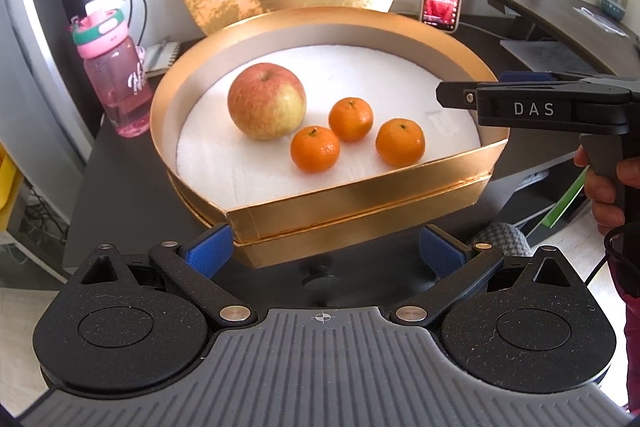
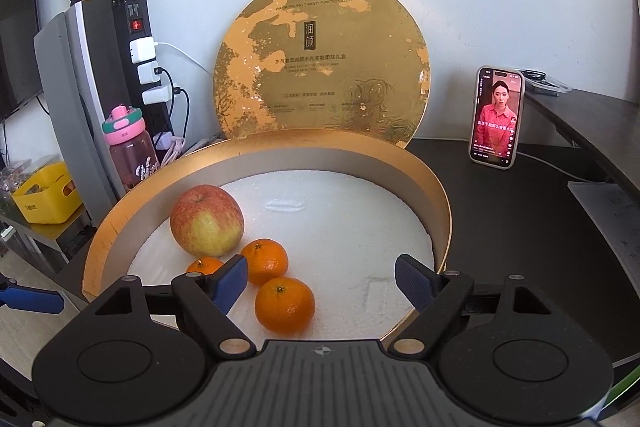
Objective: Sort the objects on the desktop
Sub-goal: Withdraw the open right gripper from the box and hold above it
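Note:
A gold box [image 1: 360,195] with a white foam floor holds a red-yellow apple [image 1: 267,101] and three mandarins [image 1: 315,149] [image 1: 351,119] [image 1: 400,141]. My left gripper [image 1: 324,247] stands open just before the box's front corner, with nothing between its blue pads. My right gripper [image 1: 452,95], held by a hand, hovers over the box's right rim. In the right wrist view the right gripper [image 2: 322,283] is open above the foam. The nearest mandarin [image 2: 285,305] lies below the gap, untouched, with the apple [image 2: 207,220] farther left.
The round gold lid [image 2: 322,67] leans on the wall behind the box. A pink water bottle [image 1: 114,71] and a power strip tower [image 2: 144,67] stand at the left. A lit phone [image 2: 496,117] is propped at the right, and a yellow bin [image 2: 44,199] sits at the far left.

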{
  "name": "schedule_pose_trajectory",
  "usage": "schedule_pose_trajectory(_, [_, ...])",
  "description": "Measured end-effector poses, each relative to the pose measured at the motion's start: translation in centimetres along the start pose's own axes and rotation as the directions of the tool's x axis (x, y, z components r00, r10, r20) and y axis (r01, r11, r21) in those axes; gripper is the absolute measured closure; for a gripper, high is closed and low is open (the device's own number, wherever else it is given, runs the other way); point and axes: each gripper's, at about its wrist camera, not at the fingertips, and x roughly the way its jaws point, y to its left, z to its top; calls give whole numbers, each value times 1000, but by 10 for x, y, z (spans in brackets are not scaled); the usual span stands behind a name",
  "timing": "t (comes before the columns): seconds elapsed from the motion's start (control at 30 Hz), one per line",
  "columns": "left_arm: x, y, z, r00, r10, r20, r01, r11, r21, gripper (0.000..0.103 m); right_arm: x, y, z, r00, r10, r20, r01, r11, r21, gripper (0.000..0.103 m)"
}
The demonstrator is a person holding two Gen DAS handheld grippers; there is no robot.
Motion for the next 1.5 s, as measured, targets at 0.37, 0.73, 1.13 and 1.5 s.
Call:
schedule_pose_trajectory(0.37, [-5,0,-1,1000,-12,18,12,1000,-1,1,-2,0,0,1000,-3,6,3,1000,7,22])
schedule_pose_trajectory(0.73, [-9,-1,1,998,-47,48,47,999,4,1,0,0,-1,1000,-3,1,3,1000,6,22])
schedule_pose_trajectory(1.13, [-4,10,11,999,-9,38,12,998,-63,1,-4,-10,1,1000,-17,10,17,1000,23,21])
schedule_pose_trajectory(1.5, [12,17,19,999,52,-5,-52,994,-97,1,4,-10,-2,1000,-16,-9,16,1000,23,18])
